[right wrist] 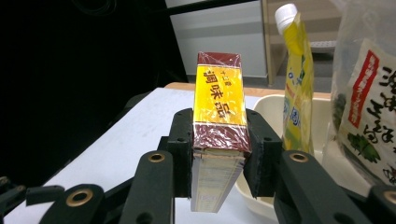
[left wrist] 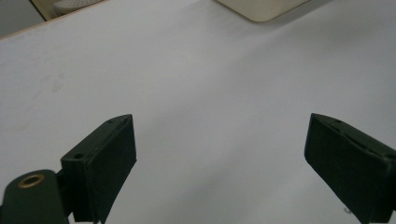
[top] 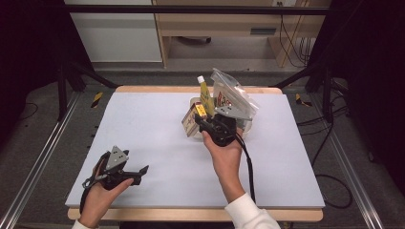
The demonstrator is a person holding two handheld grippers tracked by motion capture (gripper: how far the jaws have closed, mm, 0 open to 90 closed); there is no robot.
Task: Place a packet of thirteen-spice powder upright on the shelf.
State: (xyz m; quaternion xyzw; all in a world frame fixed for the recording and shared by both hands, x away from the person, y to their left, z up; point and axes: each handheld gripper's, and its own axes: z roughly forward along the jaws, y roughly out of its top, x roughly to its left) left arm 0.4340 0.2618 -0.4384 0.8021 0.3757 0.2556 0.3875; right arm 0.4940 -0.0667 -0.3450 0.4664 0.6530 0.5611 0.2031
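Worktop [top: 153, 143]: a pale grey sheet on a wooden-edged board; its far middle carries the goods, and its near left part lies bare around the left tool.
Tub [right wrist: 271, 109]: a cream-white, shallow container at the far middle of the worktop, just beyond the right hand; in the left tool view one corner of it [left wrist: 261, 8] shows at the top edge.
Clear bag [top: 234, 98]: a see-through packet with a red and white printed label, standing tilted in the tub, at the right side of the yellow pouch; in the right tool view it [right wrist: 369, 93] is at the right edge.
Yellow pouch [top: 205, 95]: a tall, narrow spouted pouch with a white cap, upright in the tub between the box and the clear bag; in the right tool view it [right wrist: 296, 88] stands just right of the box.
Box [right wrist: 219, 116]: a wrapped carton with a yellow face and dark red bands, held upright and off the worktop at the near left side of the tub; from above it [top: 192, 121] shows just left of the right tool.
Right tool [right wrist: 219, 154]: partly closed, its two black pads pressed against the box's two sides near its lower half; from above it [top: 210, 125] sits in the right hand at the tub.
Left tool [left wrist: 219, 154]: jaws spread wide with nothing between them, just bare worktop below; from above it [top: 143, 169] is at the near left corner, well apart from the tub.
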